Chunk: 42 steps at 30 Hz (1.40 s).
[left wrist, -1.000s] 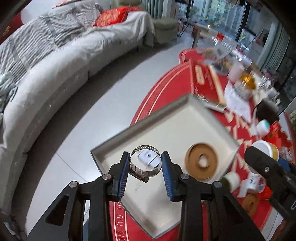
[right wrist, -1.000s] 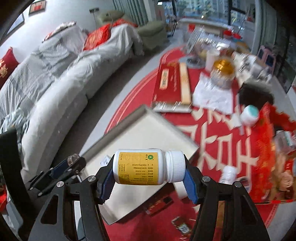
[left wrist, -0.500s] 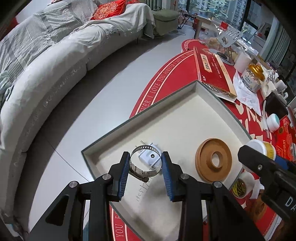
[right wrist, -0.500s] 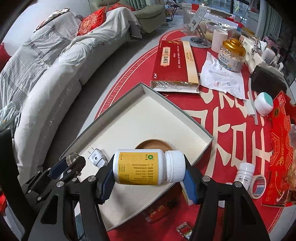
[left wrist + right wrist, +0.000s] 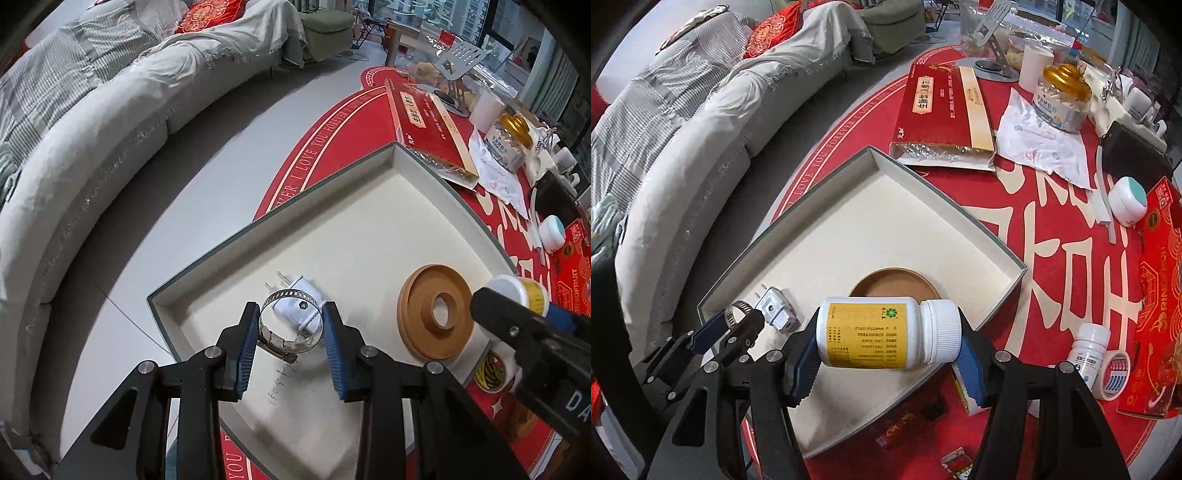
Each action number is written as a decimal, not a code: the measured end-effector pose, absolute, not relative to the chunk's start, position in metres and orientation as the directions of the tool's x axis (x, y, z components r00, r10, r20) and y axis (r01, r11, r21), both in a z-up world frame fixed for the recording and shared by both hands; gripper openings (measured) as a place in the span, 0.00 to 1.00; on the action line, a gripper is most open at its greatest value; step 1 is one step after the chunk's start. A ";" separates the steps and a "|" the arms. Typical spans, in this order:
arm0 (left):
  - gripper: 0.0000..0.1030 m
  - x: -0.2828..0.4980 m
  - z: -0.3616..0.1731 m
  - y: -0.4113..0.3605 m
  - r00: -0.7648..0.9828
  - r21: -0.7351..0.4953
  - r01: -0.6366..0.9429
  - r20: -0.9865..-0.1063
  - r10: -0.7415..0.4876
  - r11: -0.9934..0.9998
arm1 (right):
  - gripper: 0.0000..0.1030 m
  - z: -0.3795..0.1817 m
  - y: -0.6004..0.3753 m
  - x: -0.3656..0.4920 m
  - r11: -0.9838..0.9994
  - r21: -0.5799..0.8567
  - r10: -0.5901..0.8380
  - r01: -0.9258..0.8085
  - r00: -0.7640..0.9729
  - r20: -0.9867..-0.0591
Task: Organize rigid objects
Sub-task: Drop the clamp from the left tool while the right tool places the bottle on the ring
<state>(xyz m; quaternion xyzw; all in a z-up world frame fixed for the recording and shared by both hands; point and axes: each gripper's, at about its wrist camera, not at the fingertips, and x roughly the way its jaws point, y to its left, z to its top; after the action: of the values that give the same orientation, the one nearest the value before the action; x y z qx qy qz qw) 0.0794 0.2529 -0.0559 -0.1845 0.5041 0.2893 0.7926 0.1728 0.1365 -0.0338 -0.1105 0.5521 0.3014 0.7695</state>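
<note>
My left gripper [image 5: 290, 334] is shut on a metal hose clamp [image 5: 286, 338] and holds it low over the near corner of the shallow cream tray [image 5: 354, 229]. A white plug adapter [image 5: 299, 304] lies in the tray right behind the clamp. A brown wooden ring [image 5: 436, 319] lies in the tray to the right. My right gripper [image 5: 888, 343] is shut on a white pill bottle with a yellow label [image 5: 882, 332], held sideways above the tray [image 5: 886, 206] near the ring [image 5: 894, 284]. The left gripper also shows in the right wrist view [image 5: 738, 321].
The tray sits on a round red tablecloth [image 5: 1034, 229]. Around it lie a long red box [image 5: 942, 110], a gold-lidded jar [image 5: 1062, 98], a small white jar [image 5: 1126, 201], a small white bottle [image 5: 1087, 350], a tape roll [image 5: 1115, 373] and a red carton [image 5: 1160, 295]. A grey sofa [image 5: 92, 122] stands left.
Both grippers have come lower and closer to the tray, each still holding its object. The hose clamp is now just above the tray floor by the plug adapter.
</note>
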 end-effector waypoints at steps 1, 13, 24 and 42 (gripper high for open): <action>0.36 0.080 -0.057 0.253 0.323 0.001 -0.642 -0.906 0.272 0.766 | 0.63 -0.035 0.138 0.173 0.795 0.162 0.338 -0.585 0.206 -0.918; 0.36 0.090 -0.066 0.255 0.317 0.005 -0.620 -0.913 0.256 0.785 | 0.63 -0.044 0.150 0.180 0.801 0.153 0.324 -0.579 0.204 -0.924; 0.36 0.100 -0.071 0.255 0.312 0.018 -0.608 -0.914 0.260 0.794 | 0.63 -0.050 0.157 0.185 0.807 0.156 0.319 -0.569 0.198 -0.927; 1.00 0.087 -0.065 0.268 0.367 -0.098 -0.658 -0.907 0.204 0.747 | 0.92 -0.040 0.143 0.183 0.814 0.194 0.360 -0.548 0.214 -0.908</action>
<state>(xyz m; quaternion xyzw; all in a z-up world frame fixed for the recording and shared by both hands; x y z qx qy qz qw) 0.0869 0.2677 -0.0653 -0.2301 0.4927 0.2713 0.7942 0.1833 0.1430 -0.0399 -0.0849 0.5544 0.2931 0.7743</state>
